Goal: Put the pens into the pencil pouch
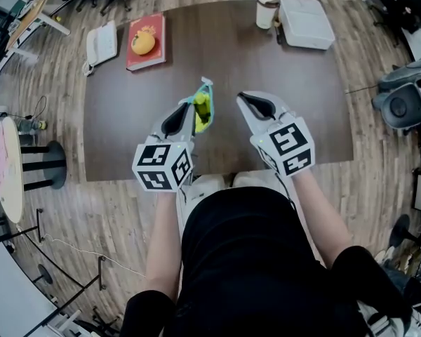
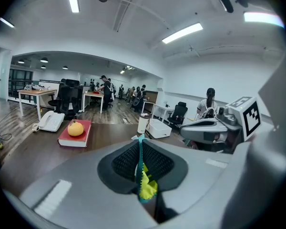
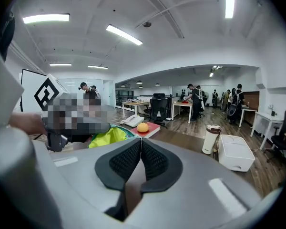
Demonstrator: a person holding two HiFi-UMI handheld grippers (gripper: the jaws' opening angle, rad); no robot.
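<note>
A yellow-green pencil pouch (image 1: 203,106) with a teal edge hangs above the dark table (image 1: 126,125), lifted off its surface. My left gripper (image 1: 194,105) is shut on the pouch's teal rim. In the left gripper view that edge (image 2: 141,173) runs pinched between the black pads, level with the gripper (image 2: 139,149). My right gripper (image 1: 243,98) hovers just right of the pouch, shut with nothing between its pads (image 3: 155,163). From the right gripper (image 3: 141,144) the pouch (image 3: 107,137) shows at the left. No pens are visible in any view.
At the table's far left lie a red book (image 1: 147,48) with an orange fruit (image 1: 142,42) on it and a white telephone (image 1: 102,44). A cup (image 1: 267,9) and a white box (image 1: 305,21) stand at the far right. Office chairs and desks surround the table.
</note>
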